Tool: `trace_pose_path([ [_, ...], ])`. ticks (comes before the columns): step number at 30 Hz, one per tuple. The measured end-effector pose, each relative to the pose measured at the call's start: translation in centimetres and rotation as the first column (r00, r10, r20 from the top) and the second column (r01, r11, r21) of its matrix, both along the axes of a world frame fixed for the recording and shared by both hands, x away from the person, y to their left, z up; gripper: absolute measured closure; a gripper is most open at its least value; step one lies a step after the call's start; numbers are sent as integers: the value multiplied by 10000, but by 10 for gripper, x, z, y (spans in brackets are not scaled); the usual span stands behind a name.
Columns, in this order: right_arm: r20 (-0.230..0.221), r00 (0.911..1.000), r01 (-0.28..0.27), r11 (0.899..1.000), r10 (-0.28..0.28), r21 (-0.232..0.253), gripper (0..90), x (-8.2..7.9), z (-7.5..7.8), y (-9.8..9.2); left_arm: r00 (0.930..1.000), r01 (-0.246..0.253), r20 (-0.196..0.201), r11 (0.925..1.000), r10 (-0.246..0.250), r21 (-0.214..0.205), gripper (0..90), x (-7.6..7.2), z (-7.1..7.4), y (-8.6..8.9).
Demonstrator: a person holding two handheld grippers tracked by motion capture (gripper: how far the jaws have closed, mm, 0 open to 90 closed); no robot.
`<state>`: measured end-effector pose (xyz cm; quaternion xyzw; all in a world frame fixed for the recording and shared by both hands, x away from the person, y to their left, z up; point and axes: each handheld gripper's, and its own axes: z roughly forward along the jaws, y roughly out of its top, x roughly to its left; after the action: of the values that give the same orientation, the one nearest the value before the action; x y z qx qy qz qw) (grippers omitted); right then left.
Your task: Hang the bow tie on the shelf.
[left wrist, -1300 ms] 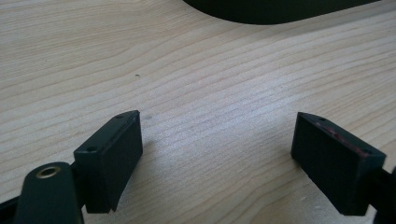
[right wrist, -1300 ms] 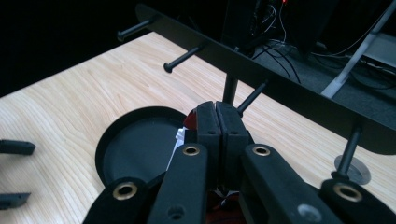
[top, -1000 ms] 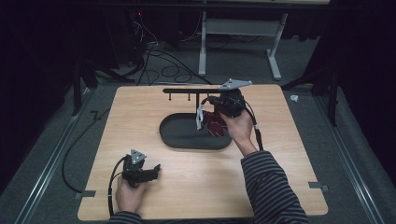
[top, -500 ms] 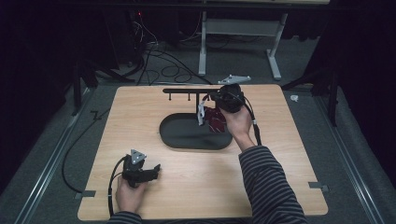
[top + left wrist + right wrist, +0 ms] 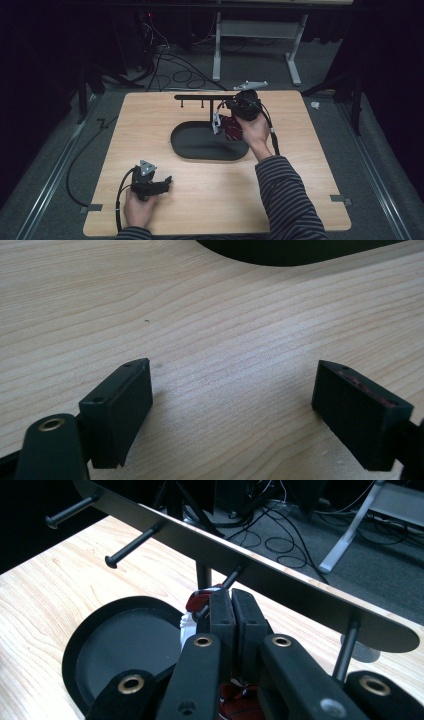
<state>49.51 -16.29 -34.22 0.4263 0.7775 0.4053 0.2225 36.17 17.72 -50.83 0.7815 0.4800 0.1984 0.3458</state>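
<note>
A black rack (image 5: 200,97) stands at the table's far side, its flat bar (image 5: 250,565) carrying several pegs (image 5: 135,542). My right gripper (image 5: 222,119) is just below the bar, over the far right end of the black oval tray (image 5: 195,145). Its jaws (image 5: 231,597) are shut on a dark red and white thing (image 5: 228,128), which hangs from them. The jaw tips and a bit of the red thing (image 5: 200,600) sit right against one peg (image 5: 227,577). My left gripper (image 5: 167,180) rests near the front left of the table, open, with bare wood between its jaws (image 5: 232,405).
The tray's dark rim (image 5: 300,250) lies ahead of the left gripper. The rack's post (image 5: 202,575) rises behind the tray (image 5: 100,650). Cables (image 5: 165,55) and a white desk frame (image 5: 295,55) are on the floor beyond the table.
My right gripper has edged slightly toward the rack bar with the red and white thing still in it. The left gripper has not moved.
</note>
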Motion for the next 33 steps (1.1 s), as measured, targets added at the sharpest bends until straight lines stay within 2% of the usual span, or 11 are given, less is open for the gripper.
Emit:
trace_pose_path([
  [3, -132, 9999, 29, 10000, -29, -7, 882, 0, -1, -1, 10000, 1, 0, 10000, -1, 0, 168, 0, 0, 0],
  [20, -48, 10000, -75, 9999, 75, 92, 826, -5, 0, -4, 10000, 14, -4, 10000, -14, 10, 168, 0, 0, 0],
  [33, 139, 9999, -38, 9985, 30, 537, 750, -16, 1, -22, 10000, 3, 4, 10000, -3, -3, 168, 0, 0, 0],
])
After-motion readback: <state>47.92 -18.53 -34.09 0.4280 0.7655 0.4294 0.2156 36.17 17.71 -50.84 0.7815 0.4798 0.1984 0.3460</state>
